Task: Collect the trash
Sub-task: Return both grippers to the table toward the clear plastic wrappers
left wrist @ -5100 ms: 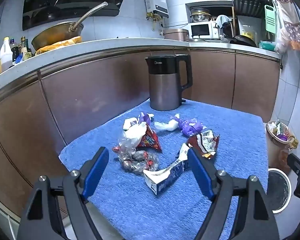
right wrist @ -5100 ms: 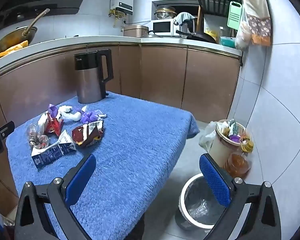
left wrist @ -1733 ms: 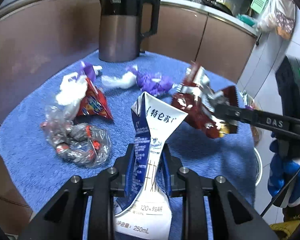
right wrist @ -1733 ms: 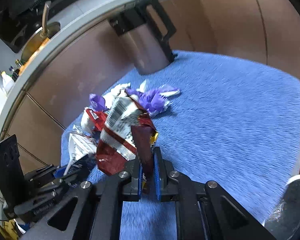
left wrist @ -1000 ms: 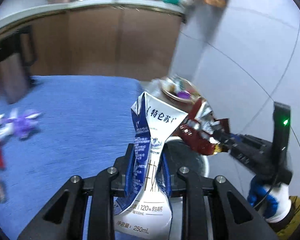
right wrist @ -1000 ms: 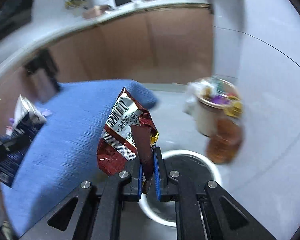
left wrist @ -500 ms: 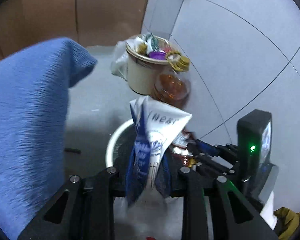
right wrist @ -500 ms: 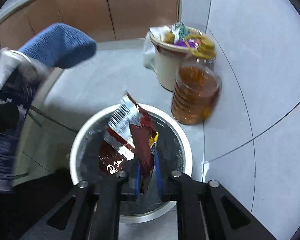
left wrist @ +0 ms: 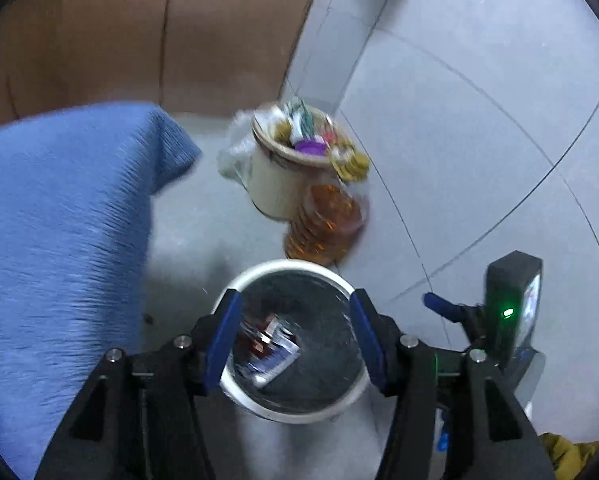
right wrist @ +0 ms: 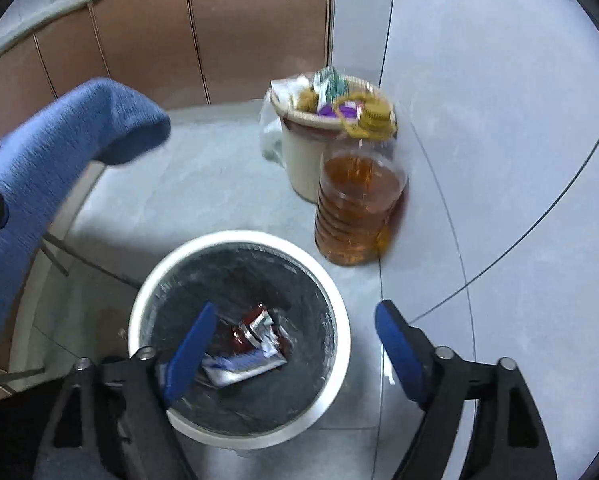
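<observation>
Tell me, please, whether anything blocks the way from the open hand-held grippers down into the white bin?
Nothing visible does. The left hand-held gripper and right hand-held gripper hang open above the white bin, whose mouth is uncovered; the milk carton and snack wrapper lie inside.

Even, cool indoor light; strong fisheye warping, dark corners, slight motion blur.

The right gripper [right wrist: 295, 344] hangs spread over the bin [right wrist: 331, 280]; milk carton [right wrist: 239, 366] and wrapper [right wrist: 255, 328] lie inside.
</observation>
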`<state>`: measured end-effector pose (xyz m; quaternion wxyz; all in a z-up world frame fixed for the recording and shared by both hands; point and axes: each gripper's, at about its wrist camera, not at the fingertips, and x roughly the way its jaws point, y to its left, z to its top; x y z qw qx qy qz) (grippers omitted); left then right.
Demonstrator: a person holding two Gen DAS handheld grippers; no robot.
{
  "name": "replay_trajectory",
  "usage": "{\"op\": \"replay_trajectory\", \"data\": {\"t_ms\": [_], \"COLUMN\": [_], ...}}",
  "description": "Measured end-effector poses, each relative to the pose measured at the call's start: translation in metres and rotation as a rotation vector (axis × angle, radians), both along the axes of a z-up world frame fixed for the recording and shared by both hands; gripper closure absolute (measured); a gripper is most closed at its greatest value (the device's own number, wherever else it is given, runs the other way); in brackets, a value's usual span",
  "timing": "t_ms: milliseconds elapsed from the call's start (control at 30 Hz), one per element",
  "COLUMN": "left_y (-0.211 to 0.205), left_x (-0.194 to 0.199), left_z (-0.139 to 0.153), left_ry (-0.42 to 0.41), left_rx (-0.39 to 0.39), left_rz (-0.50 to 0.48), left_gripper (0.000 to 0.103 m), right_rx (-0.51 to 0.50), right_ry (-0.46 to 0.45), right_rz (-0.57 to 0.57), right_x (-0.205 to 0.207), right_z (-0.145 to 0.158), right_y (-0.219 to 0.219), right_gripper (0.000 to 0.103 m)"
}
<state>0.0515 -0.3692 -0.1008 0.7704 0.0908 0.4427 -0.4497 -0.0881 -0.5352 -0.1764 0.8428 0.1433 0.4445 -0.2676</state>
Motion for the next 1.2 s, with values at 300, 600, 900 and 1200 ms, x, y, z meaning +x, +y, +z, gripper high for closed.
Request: {"op": "replay_trajectory", "data": {"t_ms": [300,600,900,1200], "left_y": [0.080,0.190,0.312,0.402], "left_x": [-0.016,-0.022,-0.023,-0.022], "left_z": [0.062,0.094,0.097,0.073], "left_ry": [-0.228,-0.357,-0.400,-0.374], "left_rx": [-0.073,-0.066,-0.084,-0.100], "left_rz": [0.135,0.333,0.553,0.715], "left_gripper": [0.049,0.049,0.049,0.049], "right_rx": [-0.005,0.005,-0.010,0.050], "right_ry": [-0.267,-0.472,-0.445,-0.380], "right_rz": [0.094,0.313,0.519,0.676], "right_x": [0.006,0.031,0.067,0.098], "right_z": [0.090,0.167,0.198,0.202], "right_y": [0.039,0.116,0.209,0.300], "right_gripper": [0.000,0.000,0.000,0.000]}}
